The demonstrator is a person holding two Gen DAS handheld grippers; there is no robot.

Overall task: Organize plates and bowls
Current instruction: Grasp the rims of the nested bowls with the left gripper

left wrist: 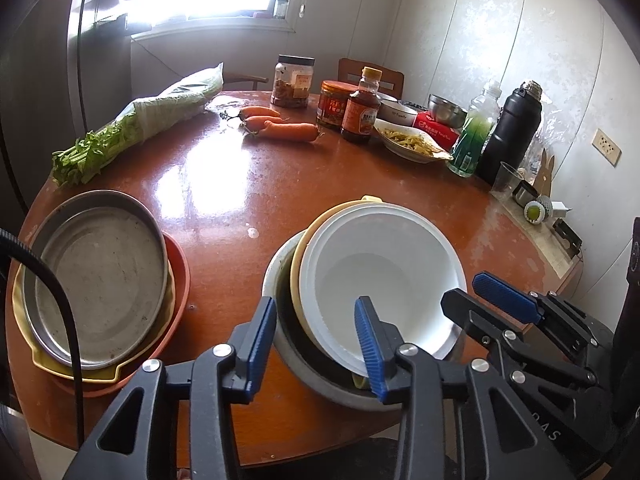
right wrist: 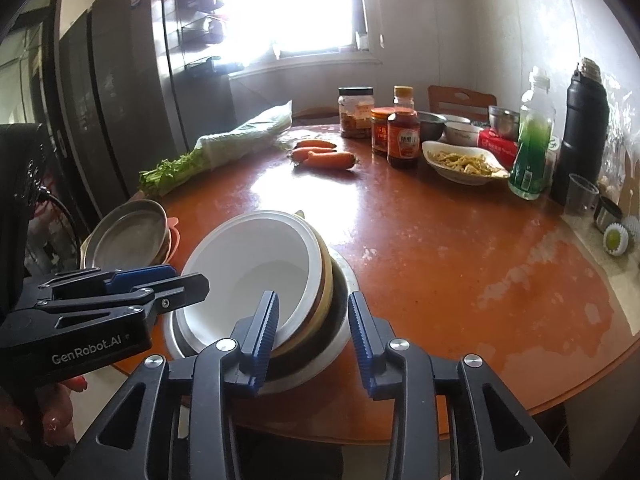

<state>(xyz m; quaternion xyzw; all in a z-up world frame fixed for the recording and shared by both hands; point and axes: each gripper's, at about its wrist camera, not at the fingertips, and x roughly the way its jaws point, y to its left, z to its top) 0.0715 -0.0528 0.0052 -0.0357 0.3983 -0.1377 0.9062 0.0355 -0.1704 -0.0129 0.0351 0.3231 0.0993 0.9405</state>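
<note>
White bowl (left wrist: 380,276) at lower centre looks light, stiff and slippery (nested, tilted). Both grippers, left (left wrist: 316,344) and right (right wrist: 312,332), gape wide astride its near rim, the best hold.

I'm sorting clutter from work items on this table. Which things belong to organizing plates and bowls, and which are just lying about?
Part of the job:
white plastic bowl on top of the nested bowl stack
round metal pan stacked on the yellow and orange dishes
left tongs
right tongs

Lying about:
three orange carrots
bagged green celery
brown sauce bottle
black thermos flask
</note>
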